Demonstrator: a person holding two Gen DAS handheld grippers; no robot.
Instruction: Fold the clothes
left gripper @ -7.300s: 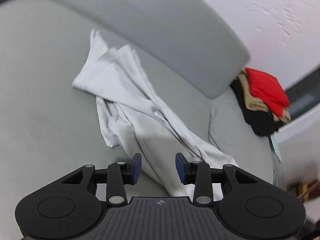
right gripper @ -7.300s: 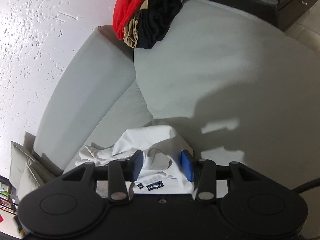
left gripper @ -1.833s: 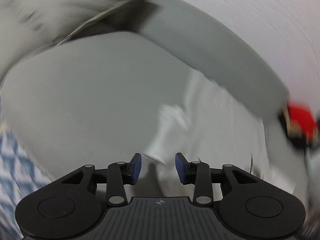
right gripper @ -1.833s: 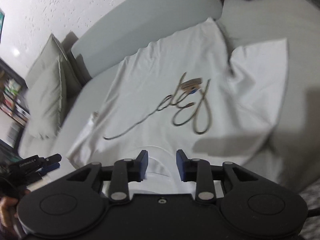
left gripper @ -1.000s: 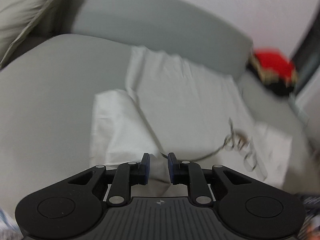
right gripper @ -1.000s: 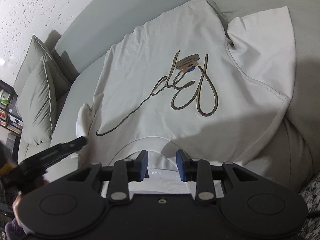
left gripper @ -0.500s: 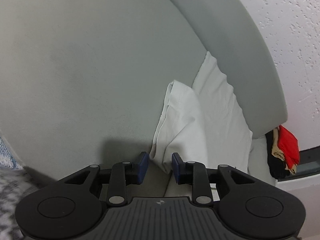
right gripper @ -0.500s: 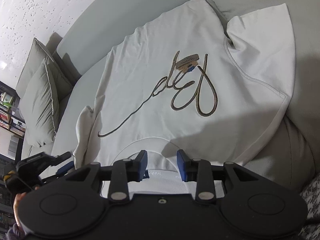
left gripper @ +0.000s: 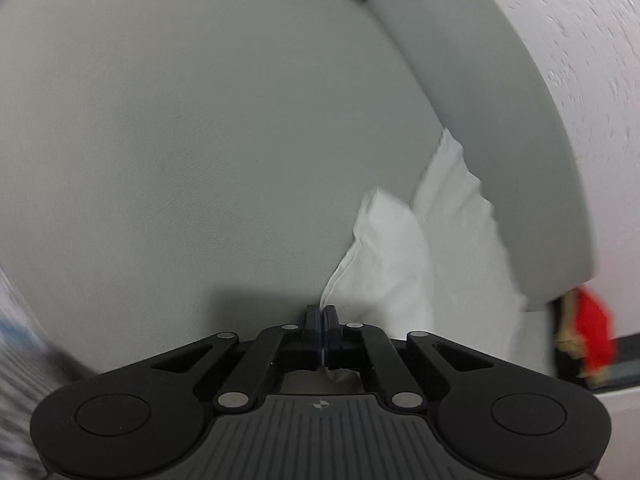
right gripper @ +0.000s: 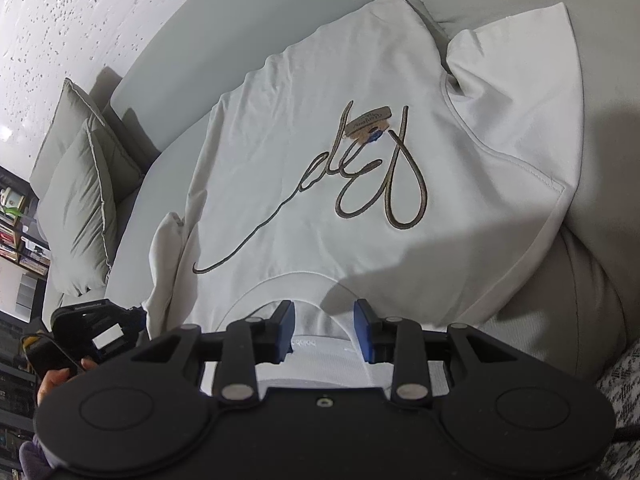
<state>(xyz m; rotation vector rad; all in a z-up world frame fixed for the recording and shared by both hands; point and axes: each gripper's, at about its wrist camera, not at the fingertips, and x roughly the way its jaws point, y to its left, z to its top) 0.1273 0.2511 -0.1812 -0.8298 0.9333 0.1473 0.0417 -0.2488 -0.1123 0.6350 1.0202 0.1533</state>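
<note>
With my left hand-held gripper (left gripper: 322, 314) pinched on the white T-shirt's (right gripper: 360, 152) left sleeve (left gripper: 384, 264) and the right hand-held gripper (right gripper: 325, 330) wide over the collar (right gripper: 304, 322), I'd fold that sleeve flat inward, judging from here.

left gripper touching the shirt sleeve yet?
Touching. Left wrist view: left gripper is shut, white t-shirt sleeve edge pinched between its pads.

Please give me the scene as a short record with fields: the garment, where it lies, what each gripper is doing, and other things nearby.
garment: white T-shirt, spread front up, gold script lettering on chest
surface: grey sofa
left gripper: shut on the T-shirt's sleeve edge
right gripper: open, above the collar, holding nothing
right sleeve: lying flat
left sleeve: bunched
nearby: two grey cushions at the sofa's end; pile of clothes with a red piece past the backrest
</note>
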